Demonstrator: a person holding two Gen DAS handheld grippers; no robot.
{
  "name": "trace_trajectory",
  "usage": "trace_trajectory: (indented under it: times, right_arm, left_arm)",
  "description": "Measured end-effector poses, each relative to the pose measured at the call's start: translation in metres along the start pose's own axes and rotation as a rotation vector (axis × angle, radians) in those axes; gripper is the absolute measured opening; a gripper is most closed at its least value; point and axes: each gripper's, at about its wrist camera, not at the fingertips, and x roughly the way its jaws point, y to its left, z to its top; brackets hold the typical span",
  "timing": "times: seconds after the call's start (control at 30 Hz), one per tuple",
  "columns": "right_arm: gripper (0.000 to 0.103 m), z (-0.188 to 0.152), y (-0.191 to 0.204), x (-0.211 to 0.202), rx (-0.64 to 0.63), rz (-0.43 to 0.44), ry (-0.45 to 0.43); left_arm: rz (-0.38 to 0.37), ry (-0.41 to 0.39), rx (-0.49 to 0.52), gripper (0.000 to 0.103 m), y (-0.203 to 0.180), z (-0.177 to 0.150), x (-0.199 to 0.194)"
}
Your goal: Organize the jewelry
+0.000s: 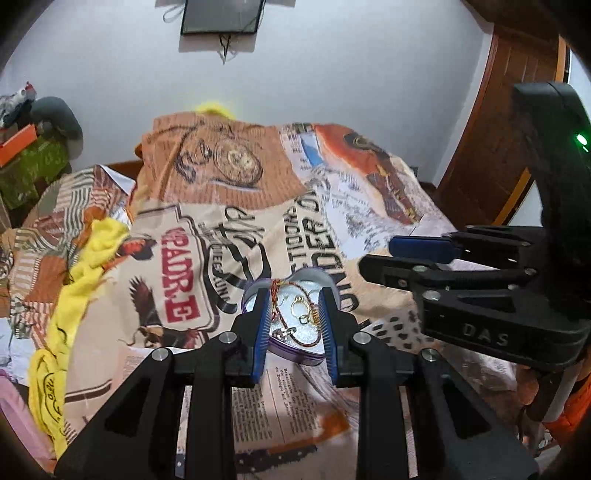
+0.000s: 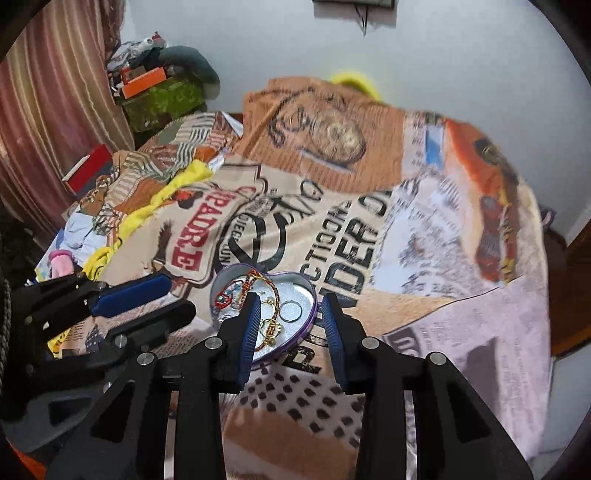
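We are looking down both grippers at a heart-shaped tin (image 2: 264, 314) lying open on a printed bedspread (image 2: 424, 295). In the left wrist view the tin (image 1: 295, 321) sits dead centre, seen through the gap of the left gripper (image 1: 294, 301); its blue pads stand narrowly apart with nothing pinched between them. Inside the tin we see a red-and-gold bracelet (image 2: 240, 291), a thin ring (image 2: 290, 311) and a gold charm (image 2: 269, 326) on the silver floor.

From the right wrist, the right gripper (image 2: 290, 306) hangs over the tin's right-hand lobe, jaws narrowly parted and empty, its left pad covering part of the tin's floor. The left gripper shows at nine o'clock in this view, just beside the tin.

Around us: a yellow cloth (image 1: 85, 266) crumpled at nine o'clock on the bedspread, a green box (image 2: 162, 101) with an orange box on top at eleven o'clock by a striped curtain (image 2: 55, 110), and a framed picture (image 1: 221, 16) at twelve on the white wall. A wooden door (image 1: 506, 122) stands at two o'clock in the left view.
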Motion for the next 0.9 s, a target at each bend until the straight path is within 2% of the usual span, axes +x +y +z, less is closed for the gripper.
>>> trace_trajectory:
  times: [0.23,0.43,0.53,0.57,0.67,0.73,0.87,0.9]
  right_arm:
    - [0.031,-0.006,0.018,-0.071,-0.029,-0.044,-0.146]
    - [0.031,-0.023,0.039,-0.144,-0.037,-0.081,-0.333]
    - [0.031,-0.034,0.047,-0.183,-0.024,-0.09,-0.451]
    - [0.032,-0.038,0.049,-0.195,-0.016,-0.09,-0.489]
    - [0.039,-0.053,0.053,-0.229,0.008,-0.106,-0.607]
    - [0.046,-0.062,0.054,-0.245,0.029,-0.11,-0.667]
    - [0.051,-0.075,0.058,-0.261,0.055,-0.126,-0.741]
    - [0.057,-0.076,0.059,-0.26,0.056,-0.135,-0.745]
  left_arm:
    - [-0.007,-0.122,0.012,0.025,-0.015,0.01,-0.067]
    - [0.006,-0.275,0.047,0.026,-0.038,0.01,-0.139]
    - [0.037,-0.388,0.063,0.039,-0.051,0.003,-0.182]
    - [0.042,-0.415,0.065,0.04,-0.054,0.001,-0.191]
    - [0.06,-0.513,0.081,0.046,-0.065,-0.009,-0.227]
    - [0.075,-0.559,0.082,0.056,-0.069,-0.015,-0.241]
    - [0.082,-0.635,0.059,0.068,-0.073,-0.026,-0.267]
    - [0.081,-0.645,0.052,0.073,-0.073,-0.028,-0.27]
